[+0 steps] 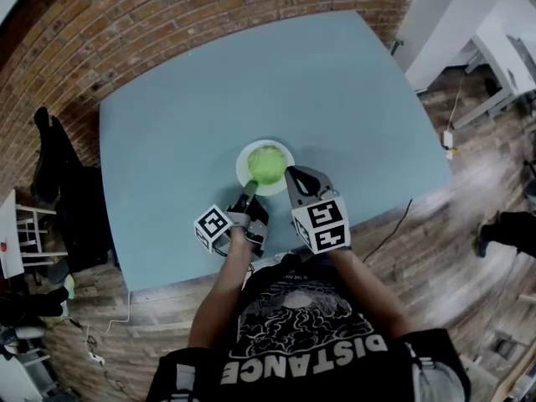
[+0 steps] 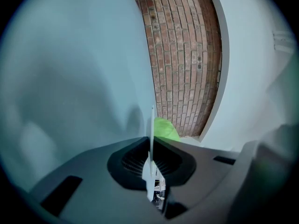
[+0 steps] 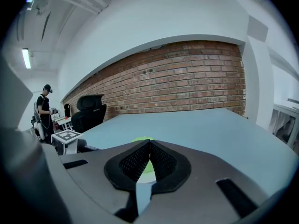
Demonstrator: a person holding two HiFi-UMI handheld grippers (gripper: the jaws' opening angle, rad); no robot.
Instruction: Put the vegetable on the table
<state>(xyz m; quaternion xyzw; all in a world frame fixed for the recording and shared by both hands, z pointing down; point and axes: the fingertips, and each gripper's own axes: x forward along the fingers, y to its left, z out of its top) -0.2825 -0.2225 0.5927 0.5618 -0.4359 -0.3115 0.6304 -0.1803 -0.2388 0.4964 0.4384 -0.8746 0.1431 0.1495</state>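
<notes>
A round green vegetable (image 1: 267, 165) lies on a small white plate (image 1: 241, 167) near the front edge of the blue-grey table (image 1: 184, 124). My left gripper (image 1: 249, 193) is shut on the plate's near rim. In the left gripper view the thin white plate (image 2: 152, 125) runs edge-on between the jaws, with the vegetable (image 2: 165, 129) just beyond. My right gripper (image 1: 290, 174) hovers at the plate's right side, shut with nothing between its jaws. Behind its closed tips (image 3: 150, 143) a sliver of the vegetable (image 3: 140, 139) shows.
The table's front edge (image 1: 276, 254) runs just under both grippers. A brick wall (image 1: 167, 23) stands behind the table. A black office chair (image 3: 88, 107) and a standing person (image 3: 44, 111) are at the far left. A cable (image 1: 389, 233) lies on the wooden floor.
</notes>
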